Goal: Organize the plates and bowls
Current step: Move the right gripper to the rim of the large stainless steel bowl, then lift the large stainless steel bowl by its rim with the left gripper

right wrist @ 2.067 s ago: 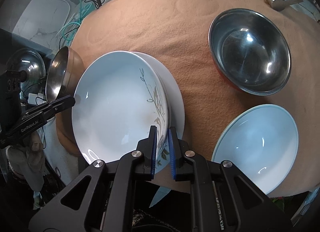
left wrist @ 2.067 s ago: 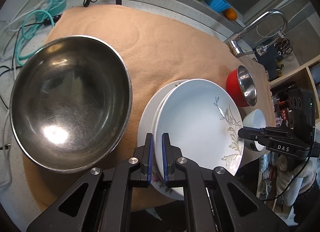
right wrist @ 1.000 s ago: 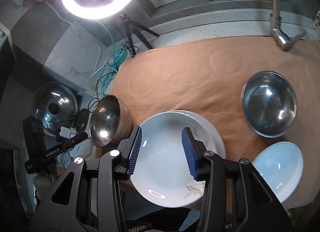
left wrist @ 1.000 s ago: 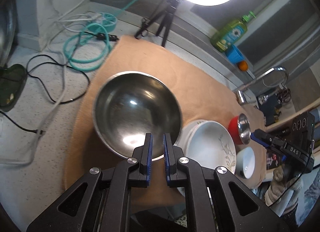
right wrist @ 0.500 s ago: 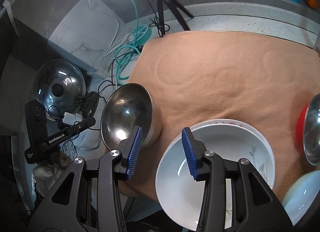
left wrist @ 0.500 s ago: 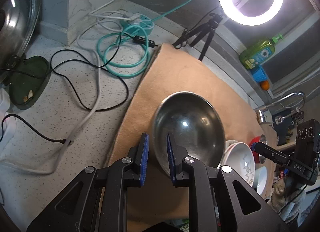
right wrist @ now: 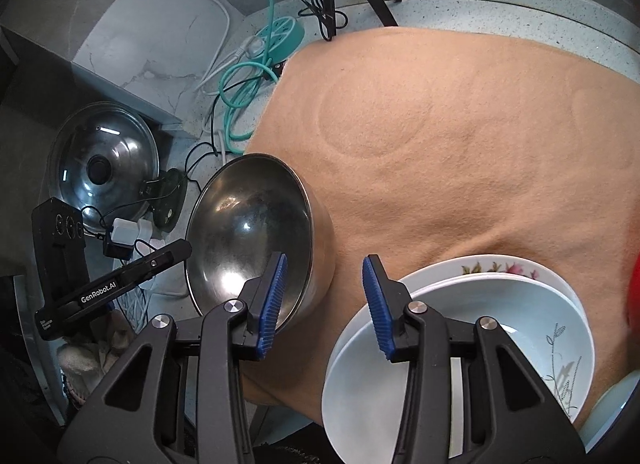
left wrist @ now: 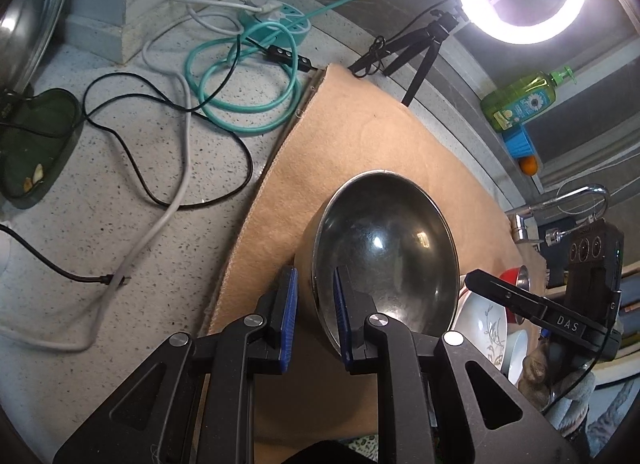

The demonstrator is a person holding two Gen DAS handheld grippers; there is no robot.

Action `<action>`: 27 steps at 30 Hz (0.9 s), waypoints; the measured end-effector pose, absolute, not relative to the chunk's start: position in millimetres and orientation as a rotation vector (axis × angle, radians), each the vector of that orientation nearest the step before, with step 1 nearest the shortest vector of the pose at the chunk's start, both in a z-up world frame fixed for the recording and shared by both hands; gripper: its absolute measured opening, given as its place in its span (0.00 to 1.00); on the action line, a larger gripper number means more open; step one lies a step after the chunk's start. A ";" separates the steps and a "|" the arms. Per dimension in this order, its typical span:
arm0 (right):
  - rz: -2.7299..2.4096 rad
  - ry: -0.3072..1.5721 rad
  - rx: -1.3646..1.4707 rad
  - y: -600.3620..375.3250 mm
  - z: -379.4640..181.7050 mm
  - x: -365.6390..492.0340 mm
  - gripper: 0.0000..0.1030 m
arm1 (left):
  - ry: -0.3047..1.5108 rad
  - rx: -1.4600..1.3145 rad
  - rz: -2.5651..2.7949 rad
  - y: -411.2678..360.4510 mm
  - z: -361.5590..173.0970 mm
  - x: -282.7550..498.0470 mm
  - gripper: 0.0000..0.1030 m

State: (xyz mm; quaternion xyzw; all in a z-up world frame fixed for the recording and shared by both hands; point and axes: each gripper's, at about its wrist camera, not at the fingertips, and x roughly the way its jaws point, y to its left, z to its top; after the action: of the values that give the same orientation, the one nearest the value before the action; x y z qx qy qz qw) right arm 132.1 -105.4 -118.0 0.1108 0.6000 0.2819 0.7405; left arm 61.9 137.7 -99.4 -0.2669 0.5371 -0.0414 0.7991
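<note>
Both grippers tip steeply down over the tan mat (right wrist: 460, 143), and the big steel bowl (left wrist: 384, 252) sits on the mat's left edge. The left gripper (left wrist: 316, 316) straddles that bowl's near rim, one blue pad outside the wall and one inside, a narrow gap with the rim in it; the pads are not seen pressing on it. The right gripper (right wrist: 324, 304) hangs just right of the steel bowl, jaws closing with only mat between them, its left pad over the bowl's rim. In the right wrist view the left tool's arm reads "GenRobot.AI"; in the left wrist view the right tool's arm reads "DAS". Right of the steel bowl, the white plate (right wrist: 460, 364) with a grey sprig pattern lies on a floral-rimmed plate (right wrist: 500, 268), both empty. Beyond them, a small red bowl (left wrist: 516, 276) with a steel inside and a pale bowl (left wrist: 516, 352). The steel bowl holds nothing. Behind it, a green soap bottle (left wrist: 520, 103); its label is too small to read.
</note>
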 end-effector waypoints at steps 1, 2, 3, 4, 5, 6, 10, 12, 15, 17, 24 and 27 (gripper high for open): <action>0.620 1.322 0.246 -104.0 -120.0 132.9 0.32 | 1.157 -0.569 -0.093 136.6 -100.2 62.6 0.16; 0.621 1.329 0.249 -103.0 -122.4 133.3 0.31 | 1.159 -0.567 -0.095 135.8 -100.8 63.1 0.16; 0.623 1.335 0.250 -100.9 -124.1 133.7 0.28 | 1.160 -0.568 -0.099 135.2 -101.5 63.4 0.16; 0.625 1.340 0.251 -100.1 -125.7 133.7 0.25 | 1.161 -0.567 -0.101 134.9 -102.2 63.5 0.16; 0.627 1.345 0.250 -99.3 -127.4 133.8 0.23 | 1.161 -0.565 -0.104 134.7 -103.2 63.9 0.16; 0.629 1.350 0.250 -98.6 -129.3 133.8 0.20 | 1.161 -0.566 -0.106 134.6 -103.9 64.4 0.16; 0.637 1.354 0.258 -96.5 -132.1 135.1 0.15 | 1.162 -0.566 -0.111 134.7 -105.6 65.6 0.16; 0.639 1.356 0.252 -94.3 -133.2 135.7 0.14 | 1.163 -0.565 -0.110 134.7 -105.7 65.5 0.15; 0.638 1.351 0.237 -90.5 -133.3 135.4 0.11 | 1.162 -0.559 -0.108 133.7 -105.5 66.5 0.15; 0.637 1.349 0.239 -90.6 -133.3 136.0 0.11 | 1.160 -0.553 -0.107 133.5 -105.0 66.8 0.15; 0.629 1.336 0.235 -92.6 -131.9 135.7 0.11 | 1.155 -0.531 -0.104 129.9 -102.3 70.8 0.15; 0.623 1.320 0.245 -96.5 -128.1 135.9 0.11 | 1.151 -0.527 -0.108 127.7 -100.4 74.6 0.15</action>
State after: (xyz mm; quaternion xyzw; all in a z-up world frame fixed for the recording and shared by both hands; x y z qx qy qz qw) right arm 135.9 -96.5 -128.1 0.1117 0.6016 0.2837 0.7383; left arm 74.6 127.7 -100.4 -0.2462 0.5377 -0.0504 0.8048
